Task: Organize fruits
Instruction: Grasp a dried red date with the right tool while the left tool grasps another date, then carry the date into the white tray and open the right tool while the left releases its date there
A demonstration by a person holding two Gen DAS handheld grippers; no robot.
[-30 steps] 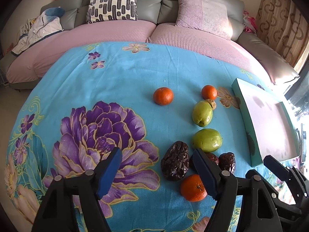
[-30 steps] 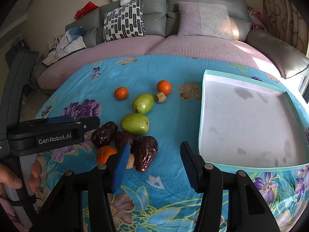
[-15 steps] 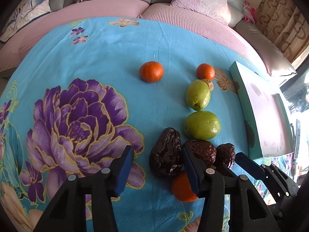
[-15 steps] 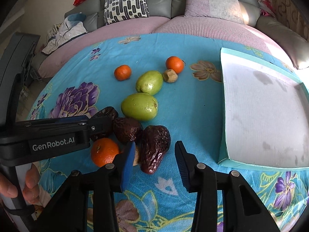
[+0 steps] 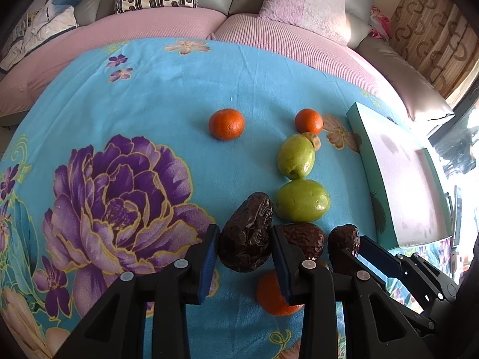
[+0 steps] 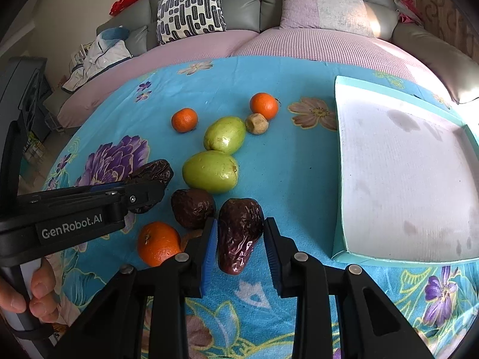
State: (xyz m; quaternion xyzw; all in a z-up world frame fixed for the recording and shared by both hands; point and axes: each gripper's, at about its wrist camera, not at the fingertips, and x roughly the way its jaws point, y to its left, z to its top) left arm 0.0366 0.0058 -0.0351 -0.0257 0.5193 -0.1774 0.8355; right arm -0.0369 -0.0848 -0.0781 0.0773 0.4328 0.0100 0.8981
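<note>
Three wrinkled dark dates lie at the near end of a cluster on the blue flowered cloth. My left gripper [image 5: 244, 248] is shut on the left date [image 5: 247, 233], with a pad on each side. My right gripper [image 6: 239, 239] is shut on the right date [image 6: 238, 236] in the same way. Both dates rest on the cloth. The middle date [image 6: 193, 208] lies between the two grippers. Beyond them sit two green fruits [image 6: 211, 172] [image 6: 224, 134], two oranges [image 6: 184, 119] [image 6: 263, 105] and a small tan fruit [image 6: 256, 123]. A third orange [image 6: 157, 242] lies near the left finger.
A teal tray [image 6: 404, 261] with a white floor lies on the right, nothing in it. A sofa with cushions [image 5: 302, 3] curves behind the table. A hand [image 6: 33, 296] holds the left gripper's handle at the lower left.
Both grippers moved forward and down onto the dates. Their jaws went from wide open to closed on one date each.
</note>
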